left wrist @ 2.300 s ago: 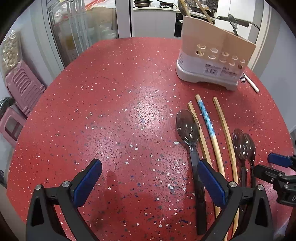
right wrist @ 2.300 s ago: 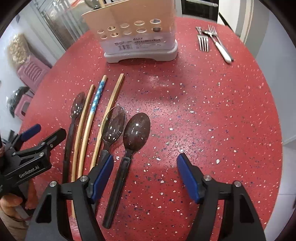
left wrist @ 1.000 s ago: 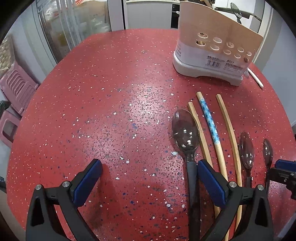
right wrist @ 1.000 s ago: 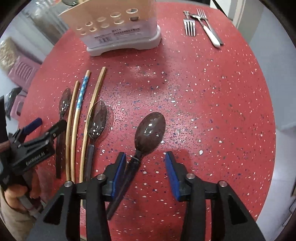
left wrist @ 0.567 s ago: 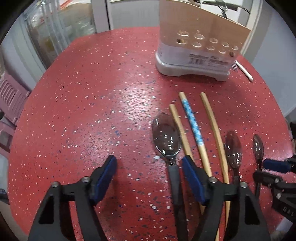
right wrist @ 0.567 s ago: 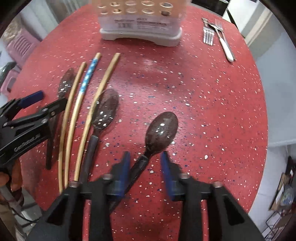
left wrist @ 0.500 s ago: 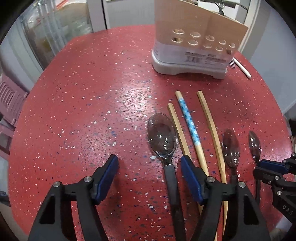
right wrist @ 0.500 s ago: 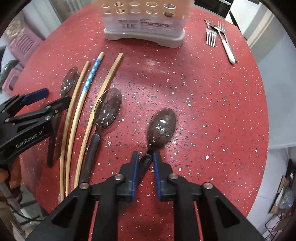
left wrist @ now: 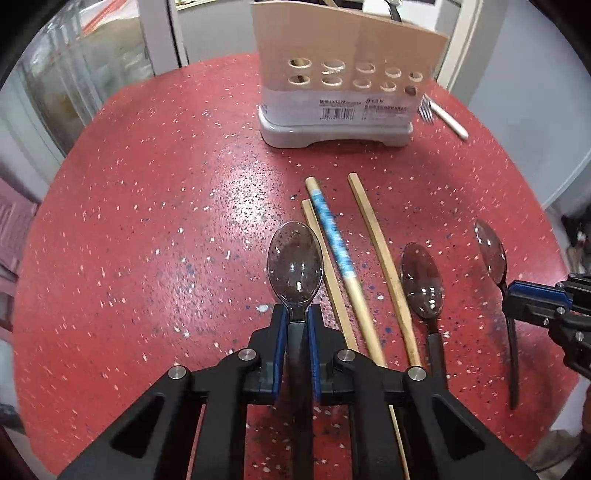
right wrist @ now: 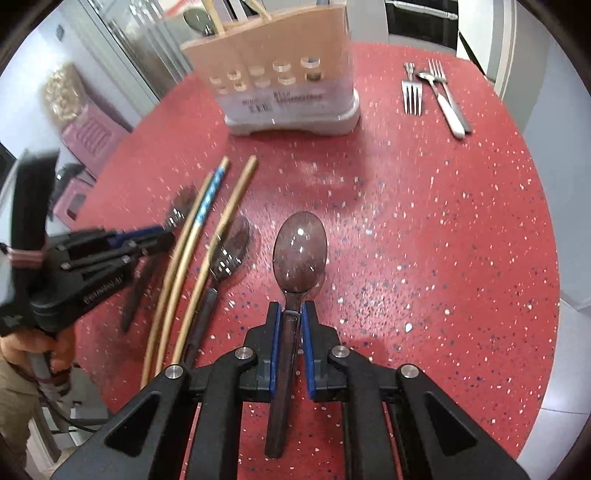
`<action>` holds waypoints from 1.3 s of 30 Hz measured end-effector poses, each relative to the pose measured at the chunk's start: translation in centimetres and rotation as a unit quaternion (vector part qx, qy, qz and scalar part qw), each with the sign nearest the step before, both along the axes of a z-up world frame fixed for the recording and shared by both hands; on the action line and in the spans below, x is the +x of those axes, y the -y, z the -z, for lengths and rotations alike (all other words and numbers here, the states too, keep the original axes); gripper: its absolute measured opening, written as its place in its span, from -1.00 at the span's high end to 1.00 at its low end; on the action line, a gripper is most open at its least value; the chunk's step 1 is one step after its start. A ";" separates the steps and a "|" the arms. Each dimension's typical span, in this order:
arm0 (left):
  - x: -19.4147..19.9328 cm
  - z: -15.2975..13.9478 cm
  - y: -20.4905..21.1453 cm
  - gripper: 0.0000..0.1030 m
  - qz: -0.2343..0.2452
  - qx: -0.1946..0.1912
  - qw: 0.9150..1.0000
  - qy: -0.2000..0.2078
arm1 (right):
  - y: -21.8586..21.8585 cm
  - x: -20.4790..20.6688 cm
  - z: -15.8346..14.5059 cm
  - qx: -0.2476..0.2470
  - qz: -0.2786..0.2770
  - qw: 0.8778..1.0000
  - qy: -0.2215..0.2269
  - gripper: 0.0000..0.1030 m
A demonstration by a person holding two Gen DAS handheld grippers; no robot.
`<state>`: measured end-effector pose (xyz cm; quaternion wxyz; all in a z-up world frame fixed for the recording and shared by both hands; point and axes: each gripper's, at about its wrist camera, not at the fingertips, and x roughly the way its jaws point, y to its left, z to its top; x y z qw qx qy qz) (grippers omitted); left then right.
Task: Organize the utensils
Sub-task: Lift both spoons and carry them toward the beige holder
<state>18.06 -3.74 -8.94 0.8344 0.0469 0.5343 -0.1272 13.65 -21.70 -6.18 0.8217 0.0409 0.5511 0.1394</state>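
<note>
Home kitchen: oven [right wrist: 421,22], fridge [right wrist: 140,48] (behind red table [right wrist: 443,221])

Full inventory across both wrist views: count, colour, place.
table: 1, red speckled, under everything
utensil holder: 1, beige on white base, far end
forks: at least 2, silver, beside the holder
plain chopsticks: 2, bamboo, mid-table
patterned chopstick: 1, blue-banded, between them
middle spoon: 1, smoky brown, lying right of the chopsticks
left spoon: 1, smoky brown, in left gripper
right spoon: 1, smoky brown, in right gripper
left gripper: black, blue pads, closing on left spoon
right gripper: same, closing on right spoon
</note>
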 end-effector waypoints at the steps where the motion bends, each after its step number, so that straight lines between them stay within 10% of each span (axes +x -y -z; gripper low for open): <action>1: -0.4 0.0 -0.3 0.30 -0.006 -0.007 1.000 0.007 | 0.1 0.2 -0.4 0.006 -0.001 1.000 0.007 0.77; 23: -1.9 -11.0 -2.4 0.30 -0.052 -0.105 0.976 0.183 | 1.3 1.6 -9.4 0.077 0.002 0.981 0.179 0.98; 39: -1.9 -10.0 -3.5 0.30 -0.062 -0.104 0.977 0.176 | -2.3 9.6 0.5 0.007 0.005 0.999 -0.031 0.94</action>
